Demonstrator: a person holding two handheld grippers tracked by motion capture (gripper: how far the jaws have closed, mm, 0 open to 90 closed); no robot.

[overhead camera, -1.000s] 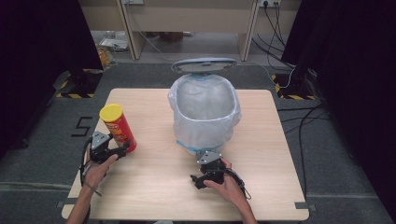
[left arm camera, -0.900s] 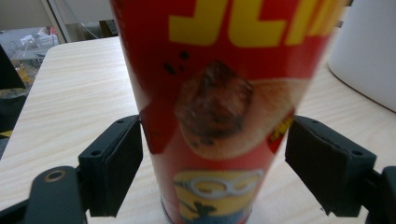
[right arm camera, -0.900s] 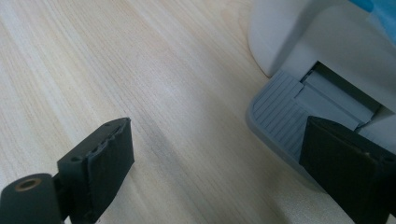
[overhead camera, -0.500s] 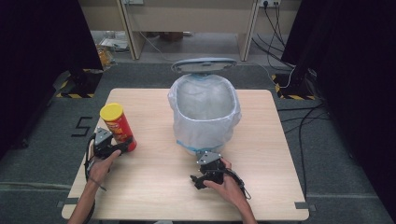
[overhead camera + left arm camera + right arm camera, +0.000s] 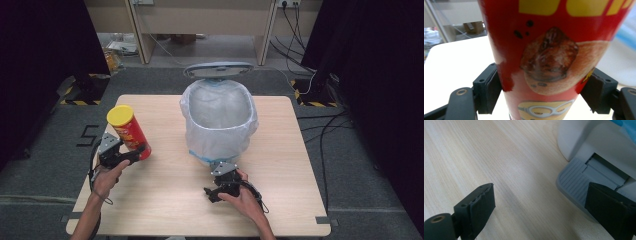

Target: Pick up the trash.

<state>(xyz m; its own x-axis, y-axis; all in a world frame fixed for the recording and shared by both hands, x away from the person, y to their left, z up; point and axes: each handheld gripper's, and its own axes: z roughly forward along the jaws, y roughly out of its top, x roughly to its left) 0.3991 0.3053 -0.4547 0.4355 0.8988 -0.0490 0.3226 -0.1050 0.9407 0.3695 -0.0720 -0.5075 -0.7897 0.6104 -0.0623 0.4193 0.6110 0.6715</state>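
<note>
Gripping the red chip can (image 5: 129, 131) with the left claw (image 5: 131, 155) at the left of the high view, pads pressing both sides of the can's lower body, yellow lid tilting toward the upper left. Lifting the can clear of the counter (image 5: 165, 210), by the look of the left claw view. Resting the right claw (image 5: 215, 192) at lower centre, jaws spread wide and holding nothing, one pad hovering over the grey pedal (image 5: 584, 177) of the bag-lined bin (image 5: 219, 119) at frame centre.
</note>
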